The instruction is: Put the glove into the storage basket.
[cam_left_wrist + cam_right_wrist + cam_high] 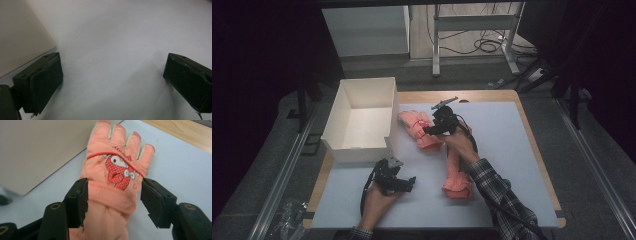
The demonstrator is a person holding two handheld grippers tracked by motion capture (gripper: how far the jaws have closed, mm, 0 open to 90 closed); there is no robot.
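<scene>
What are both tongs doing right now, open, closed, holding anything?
Left tongs: open, nothing between them, over the bare mat.
Right tongs: open, straddling the glove at its cuff, not clamped.

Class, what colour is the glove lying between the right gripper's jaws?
Salmon pink glove, with a red cartoon patch; clearest in the right gripper view.

Your high view is dim, with dark edges and the mat (pixel 512 150) lit softly from above, while your gripper views are brighter, soft-focused, with faint shadows beneath the jaws.

A white open box (pixel 362 120) sits beside a second pink glove (pixel 457 175).
</scene>
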